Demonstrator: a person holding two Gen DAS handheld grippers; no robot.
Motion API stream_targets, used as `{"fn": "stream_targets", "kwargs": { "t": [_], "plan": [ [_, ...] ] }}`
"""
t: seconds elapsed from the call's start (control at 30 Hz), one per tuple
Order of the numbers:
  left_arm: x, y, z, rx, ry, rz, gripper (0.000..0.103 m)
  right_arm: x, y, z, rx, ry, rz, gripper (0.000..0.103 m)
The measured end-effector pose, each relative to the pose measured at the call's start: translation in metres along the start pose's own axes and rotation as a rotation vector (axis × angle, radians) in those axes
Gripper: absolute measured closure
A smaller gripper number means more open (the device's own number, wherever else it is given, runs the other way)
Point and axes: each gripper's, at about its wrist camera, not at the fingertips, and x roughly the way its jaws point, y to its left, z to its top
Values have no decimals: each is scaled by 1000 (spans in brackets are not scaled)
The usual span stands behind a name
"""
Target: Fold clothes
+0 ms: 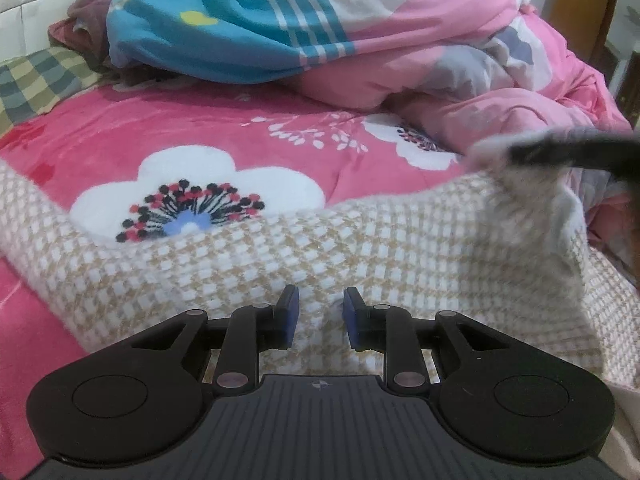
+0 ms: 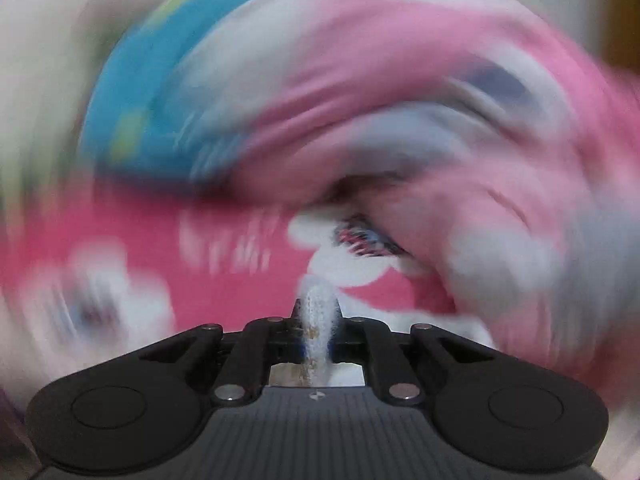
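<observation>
A beige-and-white checked garment (image 1: 360,248) lies spread across the bed in the left wrist view. My left gripper (image 1: 320,312) hovers low over its near part, blue pads apart, with only flat cloth showing in the gap. At the right, the garment's corner is lifted by a dark blurred shape, my right gripper (image 1: 560,152). The right wrist view is heavily motion-blurred. In it my right gripper (image 2: 318,312) is shut on a bunched strip of the checked garment (image 2: 320,300), which stands up between the fingers.
A pink sheet with white flowers (image 1: 200,132) covers the bed. A heaped blue, pink and white quilt (image 1: 320,32) fills the far side. At far left lies a green checked pillow (image 1: 36,80), and wooden furniture (image 1: 580,8) stands at far right.
</observation>
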Motion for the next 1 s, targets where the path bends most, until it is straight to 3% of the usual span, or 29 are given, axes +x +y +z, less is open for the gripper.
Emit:
{"fn": "stream_targets", "kwargs": {
  "t": [0.07, 0.13, 0.23, 0.27, 0.37, 0.47, 0.6, 0.67, 0.77, 0.83, 0.93, 1.0],
  "plan": [
    [3, 2, -1, -12, 8, -1, 79, -6, -55, 0, 350, -21, 67, 95],
    [5, 3, 0, -23, 15, 0, 79, 14, -106, -25, 624, 54, 84, 95],
    [7, 6, 0, -25, 18, 19, 79, 41, -144, -63, 872, 170, 115, 94],
    [8, 8, 0, -33, 21, 25, 79, 37, -148, -66, 897, 153, 136, 92],
    [8, 15, -1, -52, 23, 37, 79, -4, -144, -51, 807, 4, 61, 91],
    [6, 18, -1, -53, 24, 46, 79, -39, -122, -24, 587, -91, -1, 91],
    [3, 19, -1, -47, 23, 60, 79, -23, -57, 1, 144, -1, 73, 91],
    [1, 20, -3, -46, 22, 70, 79, 10, -28, 0, -4, 119, 92, 92],
    [1, 21, -8, -57, 23, 80, 78, 78, -10, -17, -89, 250, -35, 93],
    [2, 23, -12, -69, 23, 84, 77, 107, -14, -32, -158, 228, -120, 95],
    [4, 26, -19, -98, 15, 80, 77, 109, 0, -35, -249, 182, -186, 94],
    [3, 29, -22, -118, 1, 71, 77, 104, 1, -29, -226, 183, -216, 93]
  ]
}}
